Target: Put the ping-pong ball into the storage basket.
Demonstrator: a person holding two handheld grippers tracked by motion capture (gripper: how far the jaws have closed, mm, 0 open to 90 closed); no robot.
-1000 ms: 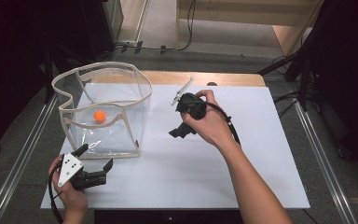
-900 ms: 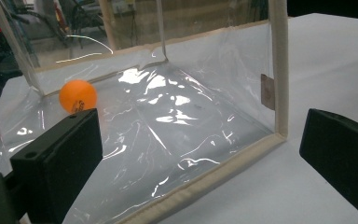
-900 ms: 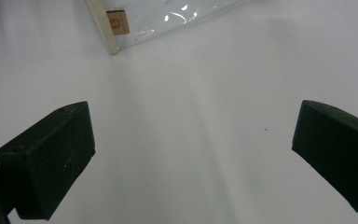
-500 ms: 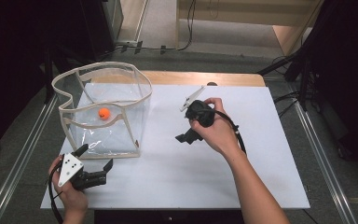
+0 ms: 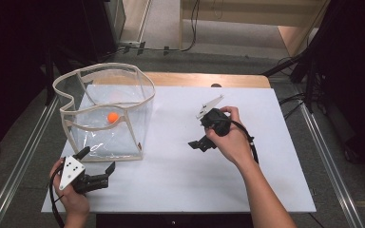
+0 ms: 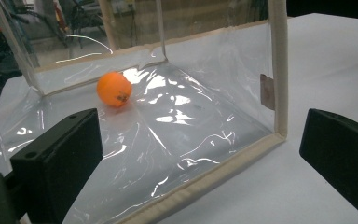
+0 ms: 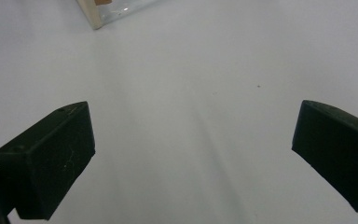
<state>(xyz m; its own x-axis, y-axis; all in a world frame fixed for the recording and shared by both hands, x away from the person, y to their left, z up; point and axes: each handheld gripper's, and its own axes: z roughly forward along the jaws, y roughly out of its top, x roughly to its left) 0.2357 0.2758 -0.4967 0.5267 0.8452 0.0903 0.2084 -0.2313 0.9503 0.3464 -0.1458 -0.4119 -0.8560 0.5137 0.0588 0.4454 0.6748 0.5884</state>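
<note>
Orange ball (image 5: 112, 116) lies on the floor of the clear bag (image 5: 138, 90), toward its far side. Left gripper (image 5: 96, 168) just beside bag's near corner, jaws spread, nothing held. Right gripper (image 5: 200, 143) well right of bag, over bare counter (image 5: 171, 190), jaws spread, nothing held.

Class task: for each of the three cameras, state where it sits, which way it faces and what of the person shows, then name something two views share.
High view: above the table's near side, looking forward and down on the table; both forearms, left tool, right tool.
Left gripper view: on the left tool, facing the clear bag holding the orange ball; open jaws.
Right gripper view: on the right tool, facing down; open jaws.
Shared: high and left views show the ball.
</note>
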